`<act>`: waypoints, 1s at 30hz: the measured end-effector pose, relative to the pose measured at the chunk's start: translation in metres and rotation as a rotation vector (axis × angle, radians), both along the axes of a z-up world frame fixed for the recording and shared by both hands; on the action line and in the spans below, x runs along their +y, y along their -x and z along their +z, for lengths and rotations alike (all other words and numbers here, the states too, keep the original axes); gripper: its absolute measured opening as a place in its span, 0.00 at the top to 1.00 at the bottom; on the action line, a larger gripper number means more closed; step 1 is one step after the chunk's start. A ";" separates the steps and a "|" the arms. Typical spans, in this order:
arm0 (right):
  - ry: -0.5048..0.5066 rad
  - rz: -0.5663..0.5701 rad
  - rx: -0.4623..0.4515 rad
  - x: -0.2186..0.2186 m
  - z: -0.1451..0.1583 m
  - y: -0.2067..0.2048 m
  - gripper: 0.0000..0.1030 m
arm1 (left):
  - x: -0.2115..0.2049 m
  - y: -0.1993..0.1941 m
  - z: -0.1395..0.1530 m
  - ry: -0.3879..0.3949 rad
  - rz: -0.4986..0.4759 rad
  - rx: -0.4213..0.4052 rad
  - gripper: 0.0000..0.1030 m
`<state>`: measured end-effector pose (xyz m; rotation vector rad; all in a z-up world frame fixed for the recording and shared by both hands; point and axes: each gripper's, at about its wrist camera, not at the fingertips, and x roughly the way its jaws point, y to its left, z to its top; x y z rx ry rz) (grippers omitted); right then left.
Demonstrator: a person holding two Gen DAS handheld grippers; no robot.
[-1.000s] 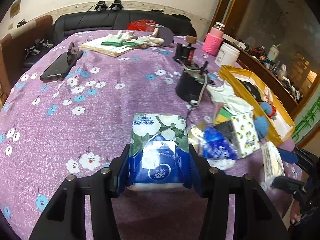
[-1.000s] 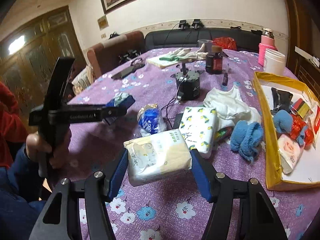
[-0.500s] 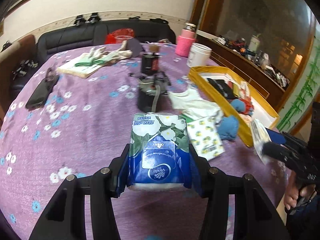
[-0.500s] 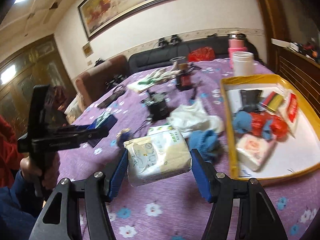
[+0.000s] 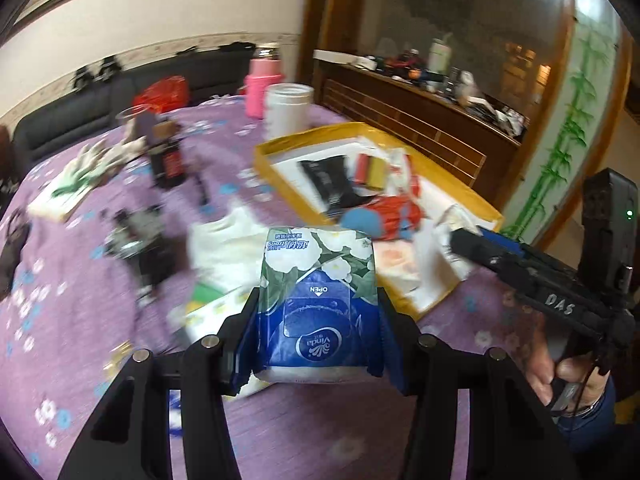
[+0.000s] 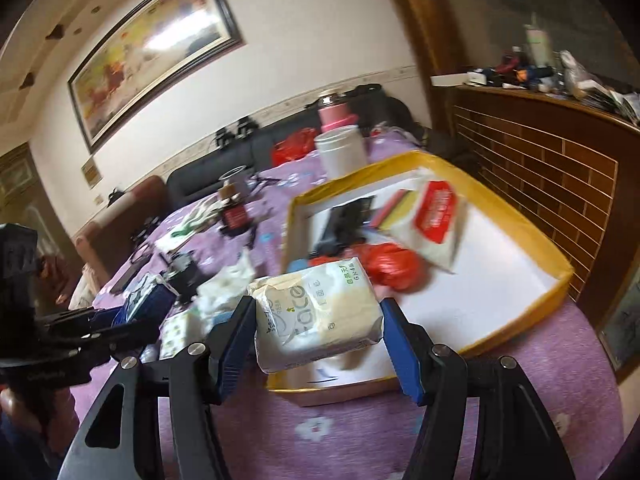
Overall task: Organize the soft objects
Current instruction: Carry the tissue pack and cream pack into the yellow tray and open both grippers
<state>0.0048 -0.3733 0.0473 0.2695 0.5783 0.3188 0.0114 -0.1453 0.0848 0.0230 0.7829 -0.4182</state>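
Observation:
My left gripper (image 5: 316, 320) is shut on a blue and green tissue pack (image 5: 318, 300) and holds it above the purple table, short of the yellow tray (image 5: 448, 296). My right gripper (image 6: 318, 320) is shut on a cream tissue pack (image 6: 316, 312) and holds it over the near corner of the yellow tray (image 6: 552, 292). The tray holds a black pouch (image 6: 344, 224), red soft items (image 6: 392, 264) and a red-labelled pack (image 6: 436, 216). The right gripper shows in the left wrist view (image 5: 460, 240); the left gripper shows in the right wrist view (image 6: 148, 300).
On the flowered purple cloth lie a white cloth (image 5: 228, 240), a lemon-print tissue pack (image 5: 208, 316), a black device with cable (image 5: 148, 248), a dark bottle (image 5: 168, 160), a white jar (image 5: 288, 112) and a pink flask (image 5: 260, 84). A wooden sideboard (image 6: 552, 168) stands right of the table.
Both grippers have swung right toward the yellow tray with their packs. The right one has come over the tray's near corner.

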 end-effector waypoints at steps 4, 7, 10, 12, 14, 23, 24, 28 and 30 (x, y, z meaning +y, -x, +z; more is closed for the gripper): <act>-0.004 -0.049 0.019 -0.019 -0.002 -0.007 0.35 | -0.036 -0.014 0.001 0.013 -0.055 0.005 0.50; 0.000 -0.088 0.027 -0.033 0.001 -0.017 0.35 | -0.063 -0.027 -0.003 0.025 -0.095 0.007 0.50; 0.015 -0.146 0.036 -0.045 0.003 -0.030 0.35 | -0.080 -0.039 -0.013 0.025 -0.109 0.022 0.50; 0.027 -0.172 0.067 -0.053 0.001 -0.043 0.35 | -0.093 -0.048 -0.020 0.024 -0.111 0.031 0.50; 0.023 -0.195 0.088 -0.060 -0.003 -0.051 0.35 | -0.102 -0.057 -0.028 0.026 -0.108 0.044 0.50; 0.051 -0.257 0.114 -0.068 -0.020 -0.077 0.35 | -0.122 -0.077 -0.052 0.022 -0.100 0.062 0.50; 0.058 -0.259 0.107 -0.068 -0.020 -0.077 0.35 | -0.123 -0.077 -0.053 0.024 -0.103 0.060 0.50; 0.087 -0.262 0.081 -0.063 -0.021 -0.079 0.33 | -0.123 -0.078 -0.056 0.027 -0.096 0.047 0.49; 0.096 -0.263 0.059 -0.061 -0.022 -0.078 0.31 | -0.122 -0.079 -0.056 0.031 -0.099 0.053 0.47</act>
